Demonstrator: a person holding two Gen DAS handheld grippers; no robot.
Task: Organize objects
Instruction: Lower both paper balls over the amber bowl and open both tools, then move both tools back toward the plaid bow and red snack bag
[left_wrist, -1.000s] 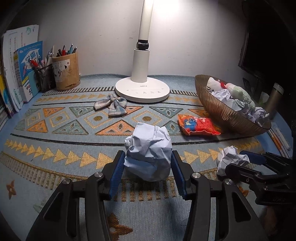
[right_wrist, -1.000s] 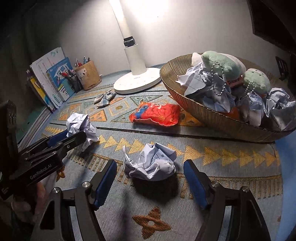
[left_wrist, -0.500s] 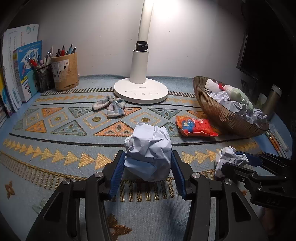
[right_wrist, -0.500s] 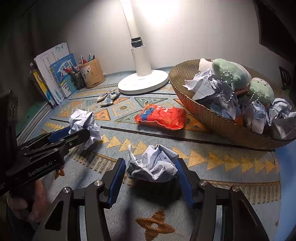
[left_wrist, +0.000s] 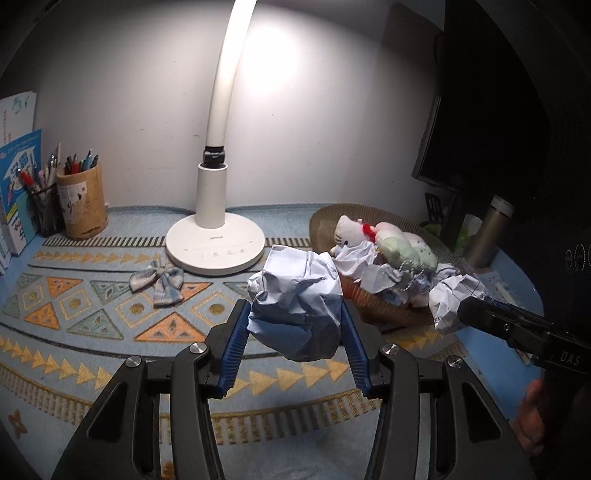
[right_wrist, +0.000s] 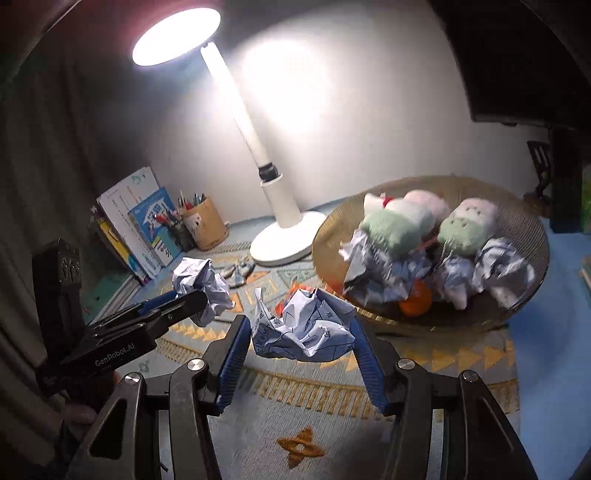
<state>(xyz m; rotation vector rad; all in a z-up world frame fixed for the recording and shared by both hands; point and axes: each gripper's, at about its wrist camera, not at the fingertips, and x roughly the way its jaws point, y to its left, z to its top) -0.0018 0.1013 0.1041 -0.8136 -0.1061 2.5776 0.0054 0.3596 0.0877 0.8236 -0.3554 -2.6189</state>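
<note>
With each gripper clamped on a paper ball, left gripper (left_wrist: 295, 332) and right gripper (right_wrist: 301, 345) hold their loads clear of the mat. The carry step is judged in hand; next, each ball (left_wrist: 295, 310) (right_wrist: 303, 328) needs positioning over the basket (right_wrist: 524, 236) before release.

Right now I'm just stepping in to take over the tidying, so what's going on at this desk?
A person is holding a gripper in each hand, each shut on a crumpled paper ball. The left gripper has a pale blue paper ball clamped between its jaws, lifted off the patterned mat. The right gripper holds a printed paper ball near the woven basket, which already contains plush toys and other crumpled paper. A fabric bow lies on the mat.
</note>
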